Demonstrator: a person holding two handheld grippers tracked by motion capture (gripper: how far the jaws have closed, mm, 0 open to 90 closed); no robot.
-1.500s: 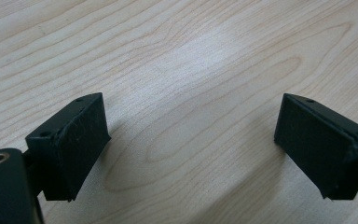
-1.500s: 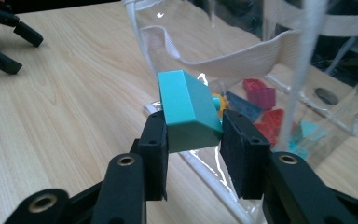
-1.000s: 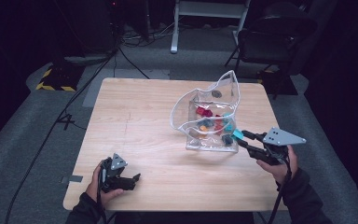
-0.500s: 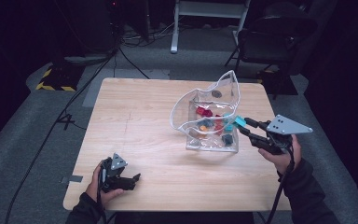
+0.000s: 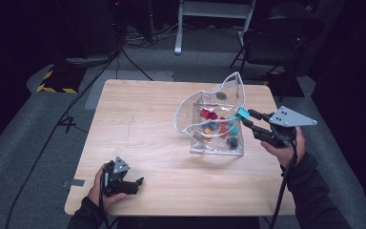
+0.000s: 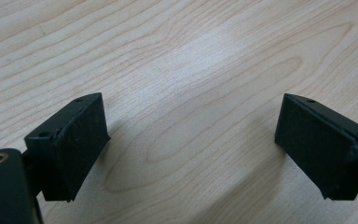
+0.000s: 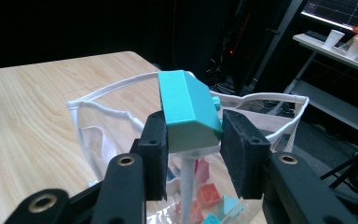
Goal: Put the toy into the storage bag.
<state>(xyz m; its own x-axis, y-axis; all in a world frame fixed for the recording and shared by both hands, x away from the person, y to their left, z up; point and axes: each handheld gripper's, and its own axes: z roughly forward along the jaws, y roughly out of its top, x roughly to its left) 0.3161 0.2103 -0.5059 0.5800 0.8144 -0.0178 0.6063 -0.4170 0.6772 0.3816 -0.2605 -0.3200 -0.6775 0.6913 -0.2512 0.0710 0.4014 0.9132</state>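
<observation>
The right tongs [image 5: 244, 115], clamped on the teal plastic toy block [image 5: 242, 113], have risen from the near right corner of the clear plastic zip pouch [image 5: 218, 125] to a position level with its upper right rim. The block, previously low against the pouch's front wall, now sits just above the white-edged rim. The right hand [image 5: 282, 143] has shifted up and away from the person along the pouch's right side. The grey three-cornered plate [image 5: 289, 117] on the tongs has travelled with it.
</observation>
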